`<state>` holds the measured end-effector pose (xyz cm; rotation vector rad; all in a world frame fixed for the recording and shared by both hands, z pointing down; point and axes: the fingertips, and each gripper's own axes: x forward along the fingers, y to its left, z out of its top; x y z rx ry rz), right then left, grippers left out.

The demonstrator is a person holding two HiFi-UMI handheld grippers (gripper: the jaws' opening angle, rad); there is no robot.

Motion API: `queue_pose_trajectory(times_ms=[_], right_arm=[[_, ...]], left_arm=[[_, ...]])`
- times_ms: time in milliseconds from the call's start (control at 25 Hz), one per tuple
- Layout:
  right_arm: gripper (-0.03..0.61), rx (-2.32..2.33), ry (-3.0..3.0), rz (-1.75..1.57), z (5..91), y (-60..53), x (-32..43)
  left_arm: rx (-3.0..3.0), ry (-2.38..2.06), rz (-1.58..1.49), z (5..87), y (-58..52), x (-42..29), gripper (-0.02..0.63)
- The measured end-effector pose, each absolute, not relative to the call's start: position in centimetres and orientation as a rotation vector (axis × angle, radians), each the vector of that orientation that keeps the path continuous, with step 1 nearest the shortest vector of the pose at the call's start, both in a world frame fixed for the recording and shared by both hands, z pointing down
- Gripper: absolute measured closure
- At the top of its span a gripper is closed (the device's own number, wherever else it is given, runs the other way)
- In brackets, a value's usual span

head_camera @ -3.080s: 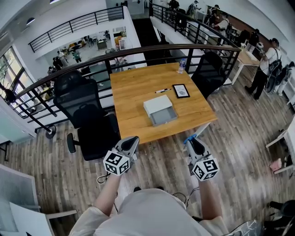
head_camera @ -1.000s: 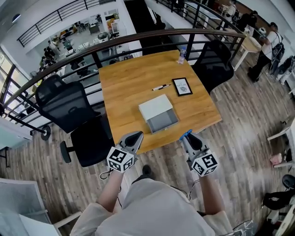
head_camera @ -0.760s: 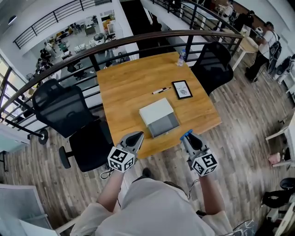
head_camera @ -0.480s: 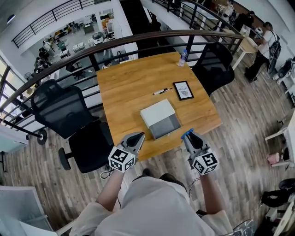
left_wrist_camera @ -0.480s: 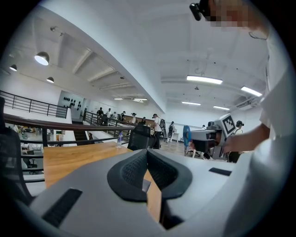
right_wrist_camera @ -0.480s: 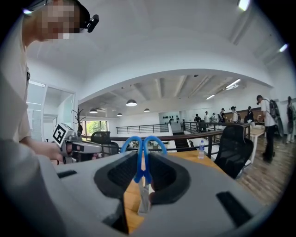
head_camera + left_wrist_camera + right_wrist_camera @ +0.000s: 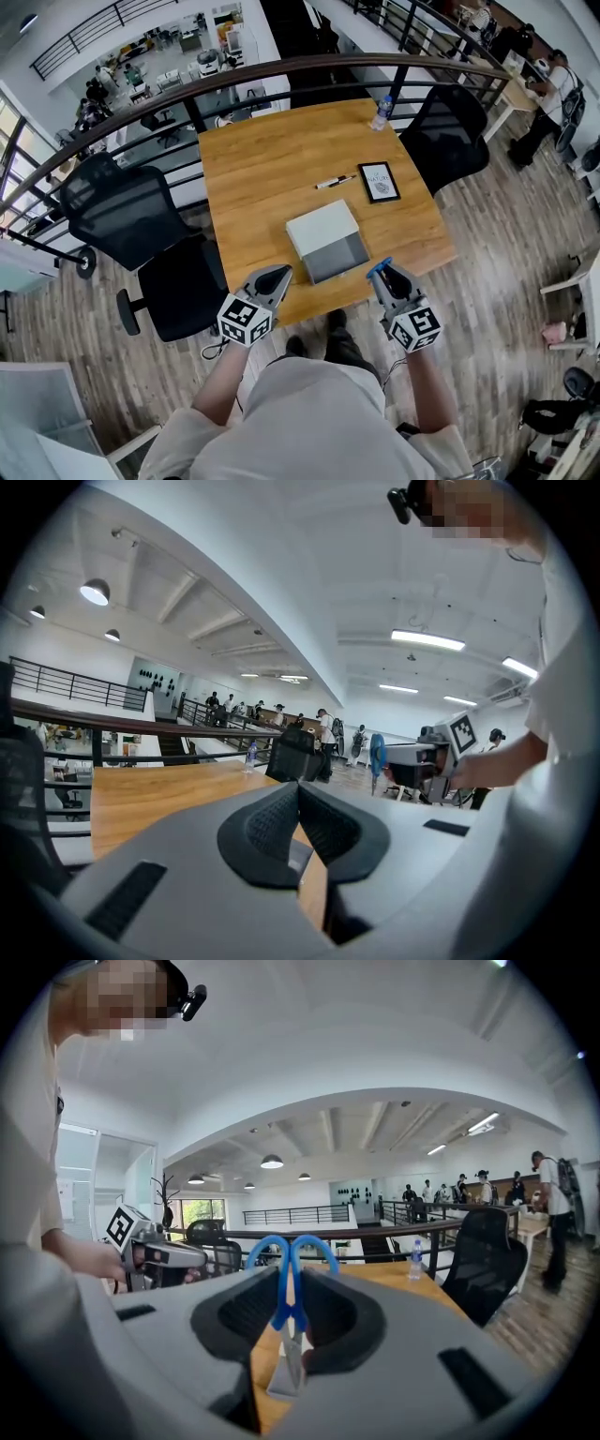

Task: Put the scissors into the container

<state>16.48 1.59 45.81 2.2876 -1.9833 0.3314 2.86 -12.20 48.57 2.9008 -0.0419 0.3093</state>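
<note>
The scissors [image 7: 292, 1274] were pinched in the right gripper [image 7: 292, 1283], pads clamped on them. The blue handle loops poked out past the tips and the blades ran back between the jaws. From above you could only catch a bit of blue at that gripper's nose [image 7: 379, 268], right at the near edge of the wooden table [image 7: 272, 178]. The container [image 7: 319, 225], a pale grey box with its open side facing the person, sat on the table at roughly 10 o'clock from the scissors, near but not touching. The left gripper [image 7: 272, 278] was at about 7 o'clock from the box, also by the near edge, jaws pressed together on nothing. Past the box at 12 o'clock lay a pen [image 7: 335, 181], with a small tablet [image 7: 379, 181] just beside it at 1 o'clock. A water bottle [image 7: 381, 112] stood on the far right corner. Black office chairs [image 7: 122, 211] stood on both sides.
</note>
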Motion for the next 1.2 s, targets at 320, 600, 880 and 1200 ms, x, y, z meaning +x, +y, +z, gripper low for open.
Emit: queue_pose_trajectory(times_ms=[320,600,880,1200], right_arm=[[0.491,2.165,-2.087,0.371,47.4,-0.8,21.7],[0.492,1.966,-2.200,0.396,49.5,-3.8,25.0],[0.492,1.757,-2.290,0.463,53.4,-6.7,27.0],[0.491,1.481,-2.344,0.502,58.3,-8.5,28.3]], left_arm=[[2.885,-0.153,0.303,49.0,-13.0,7.5,0.620],[2.869,-0.259,0.318,49.6,-14.0,11.0,0.620],[2.812,-0.383,0.372,51.7,-14.4,13.4,0.620],[2.685,-0.540,0.390,54.9,-14.3,14.4,0.620]])
